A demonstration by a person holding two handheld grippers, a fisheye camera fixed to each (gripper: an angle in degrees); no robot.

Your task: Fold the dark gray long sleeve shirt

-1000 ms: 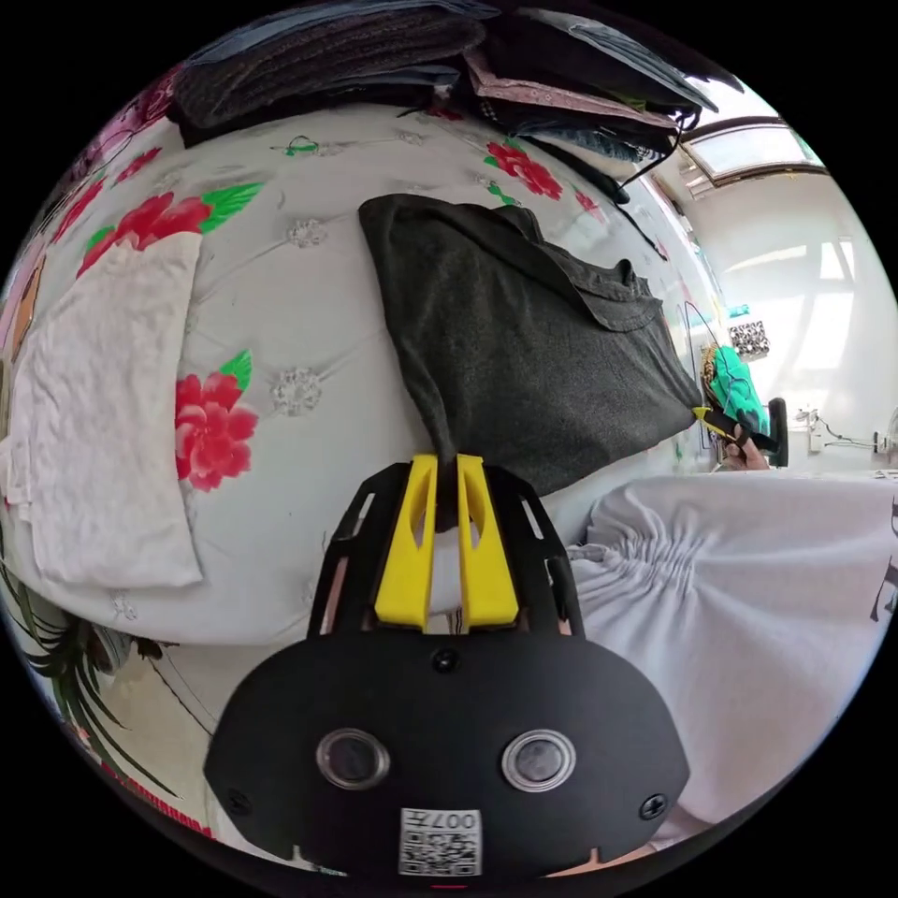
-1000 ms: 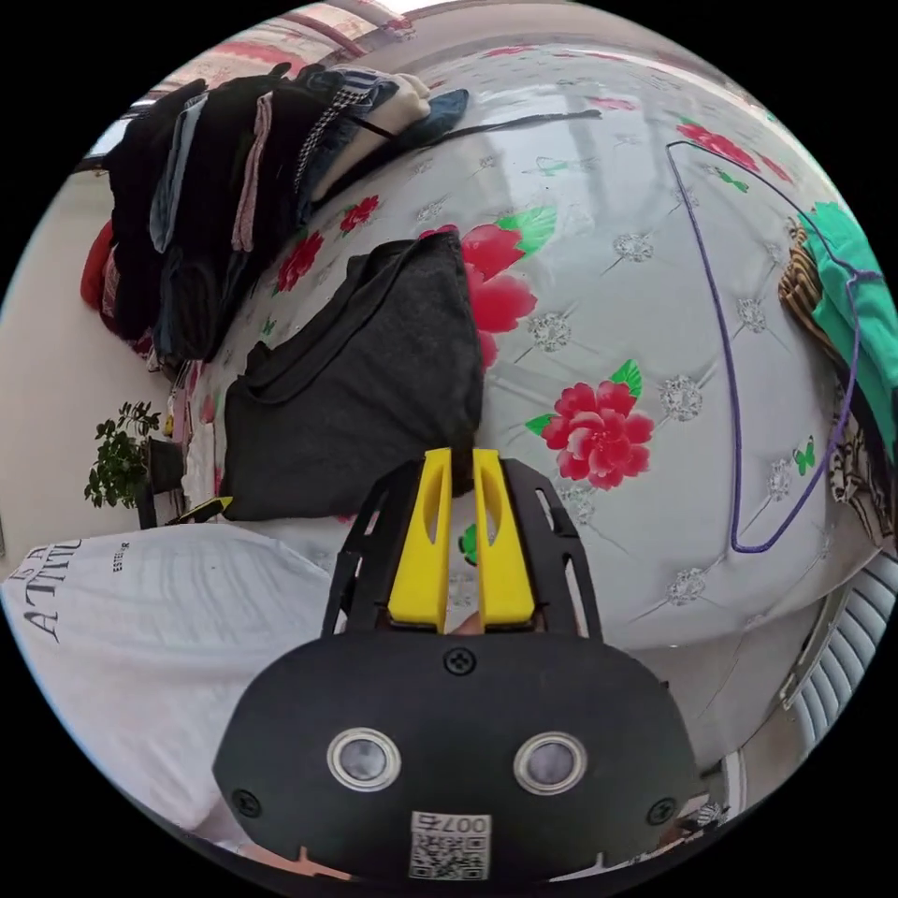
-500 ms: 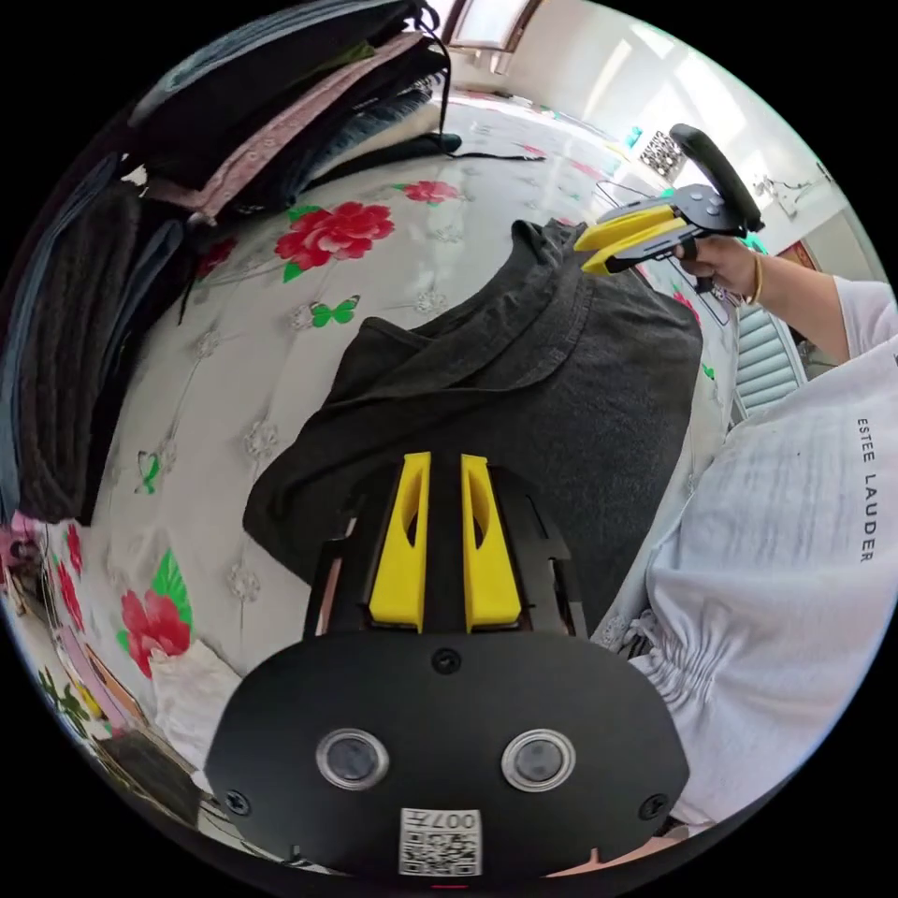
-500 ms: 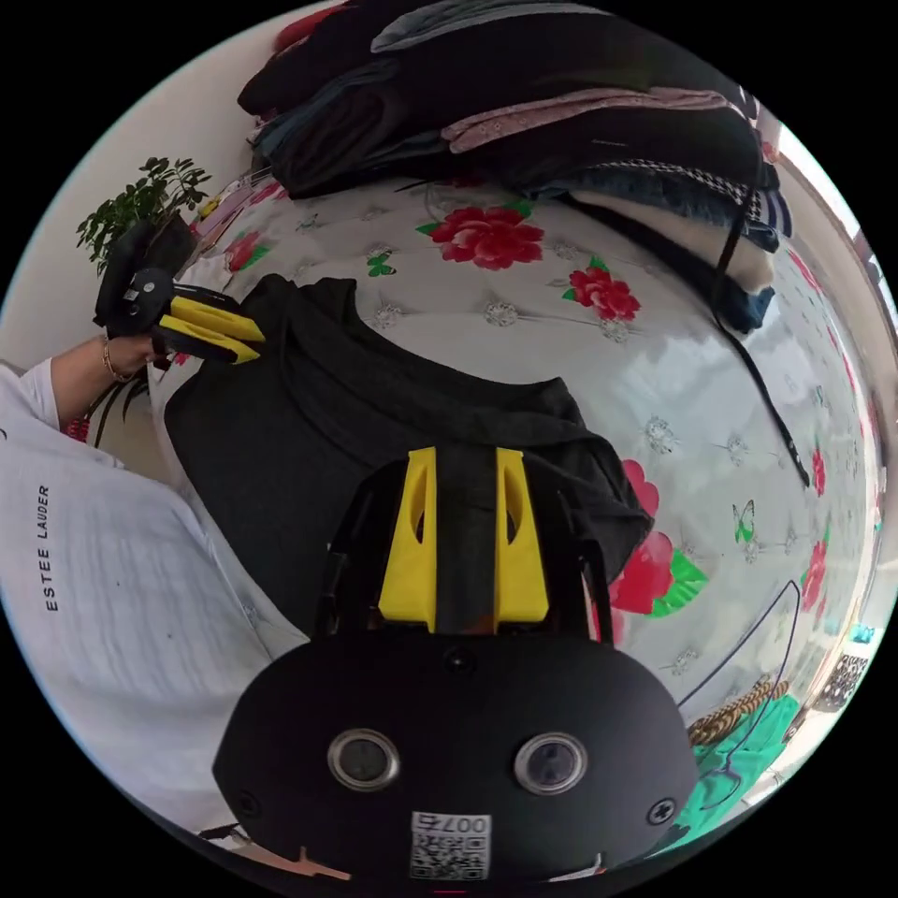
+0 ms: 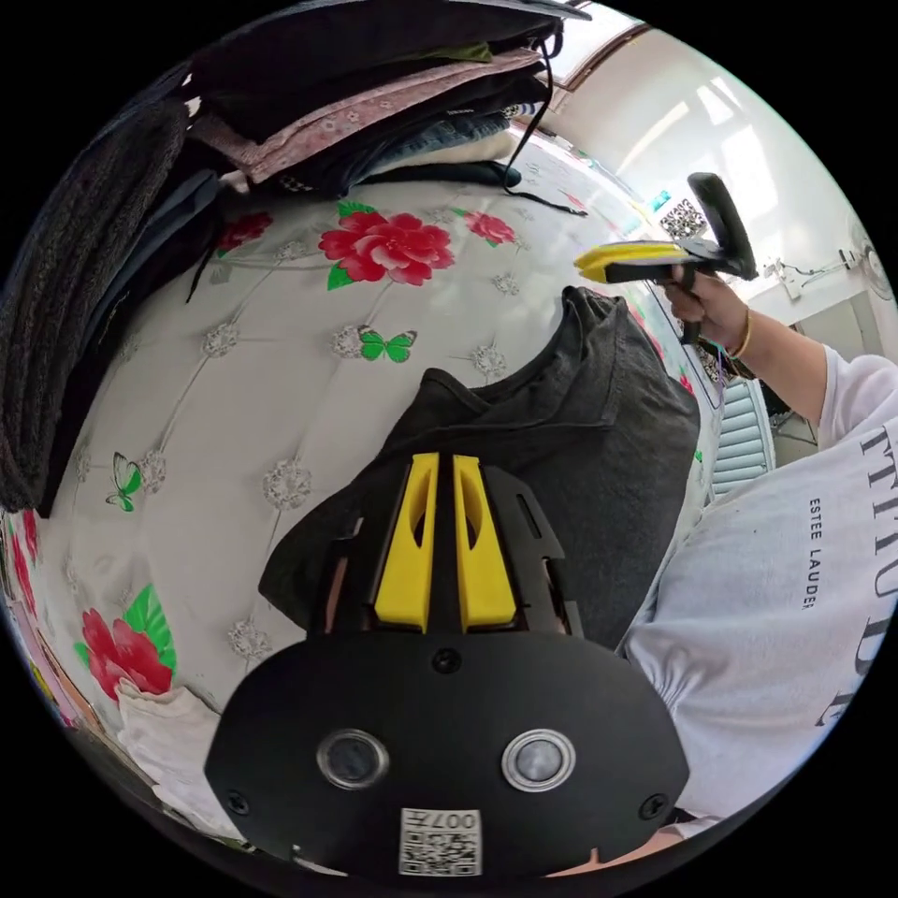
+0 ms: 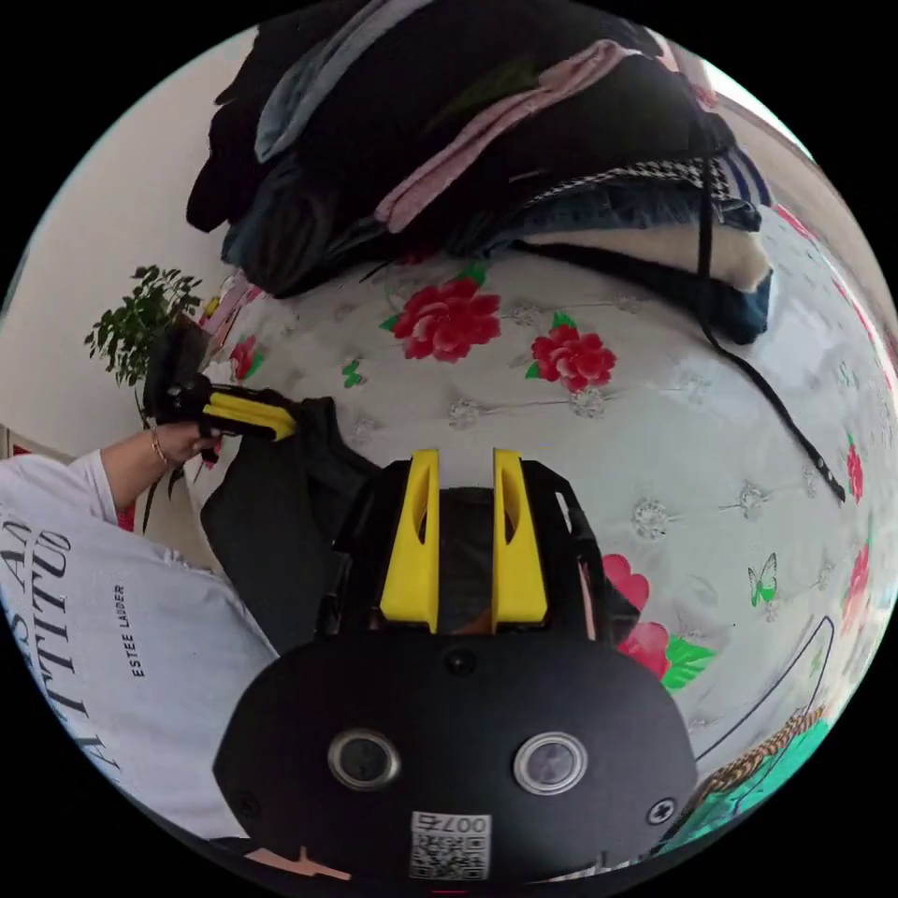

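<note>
Shirt: my dark gray long sleeve shirt (image 5: 599, 440) lies folded into a compact block on the bed (image 5: 234, 393), at the edge nearest me, below the clothes stack (image 5: 355, 103) at the far edge.
Left gripper: my left gripper (image 5: 438, 463) sits over the shirt with its jaws almost together; whether they pinch cloth I cannot tell, the tips hide the contact.
Right gripper: my right gripper (image 6: 465, 458) has its jaws parted, gray cloth showing between them, not pressed. In the left gripper view it hangs above the shirt's far corner, apart from it.
Handling: I'd call this soft, light knit, limp rather than slippery; it will sag and unfold if lifted from one point.
Hold: I'd take it at two corners of one folded edge, all layers together.
Hidden: the sleeves are tucked out of sight, and the gripper bodies cover the shirt's near edge.
</note>
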